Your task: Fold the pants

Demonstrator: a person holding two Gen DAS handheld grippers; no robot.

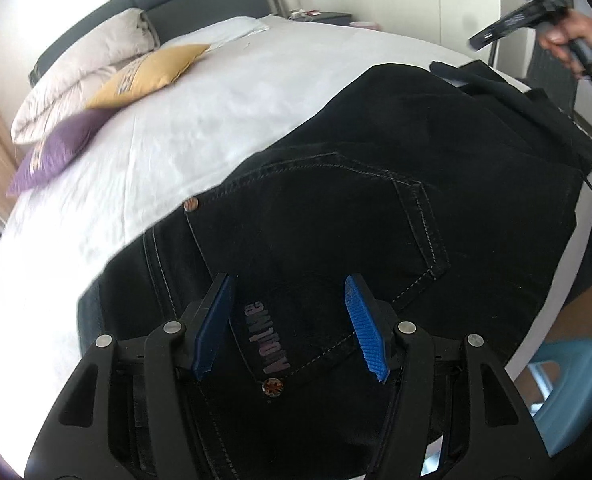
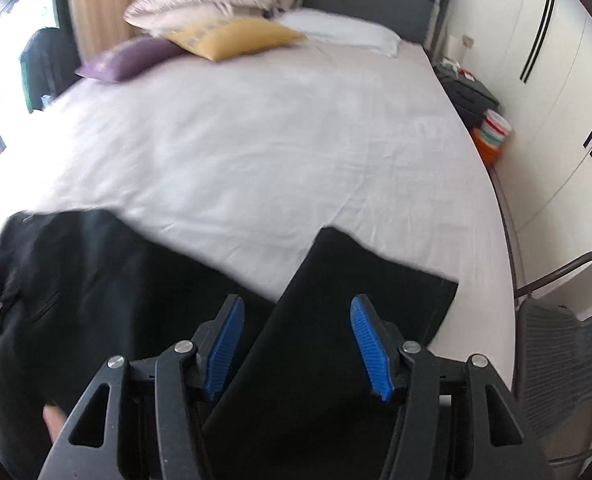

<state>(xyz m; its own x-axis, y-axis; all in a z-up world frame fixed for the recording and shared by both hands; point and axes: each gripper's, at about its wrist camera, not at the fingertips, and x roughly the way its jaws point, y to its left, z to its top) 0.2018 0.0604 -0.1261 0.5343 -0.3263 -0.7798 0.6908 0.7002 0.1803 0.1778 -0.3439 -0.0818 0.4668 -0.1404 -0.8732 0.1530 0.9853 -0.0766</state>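
From the left wrist view, the black jeans (image 1: 375,200) were spread on the white bed sheet (image 1: 216,112) at the near edge of the bed, back pocket and printed label facing up, and they looked already doubled over with a bunched bit at the far end. The left gripper (image 1: 290,320) hovered right over that label with its blue pads (image 1: 216,328) spread wide and nothing between them, so it was released, angled down at the waist area. My worry here was that if it pinched straight down it'd probably grab only the top layer or the pocket, and the layers would slide apart when lifted. The person's right hand (image 1: 571,46) was up in the far corner holding the other tool clear of the fabric. Yellow cushion (image 1: 152,74) and purple cushion (image 1: 56,148) sat well away near the headboard, no issue there. From the right wrist view, the right gripper (image 2: 297,340) was likewise wide open and holding nothing, pointed down over a flat trouser leg (image 2: 355,292) whose hem lay near the bed's side edge. That leg could've slipped off toward the mesh chair (image 2: 567,356) if dragged sideways. The frame was motion-blurred, so a rushed grab might've missed the hem.
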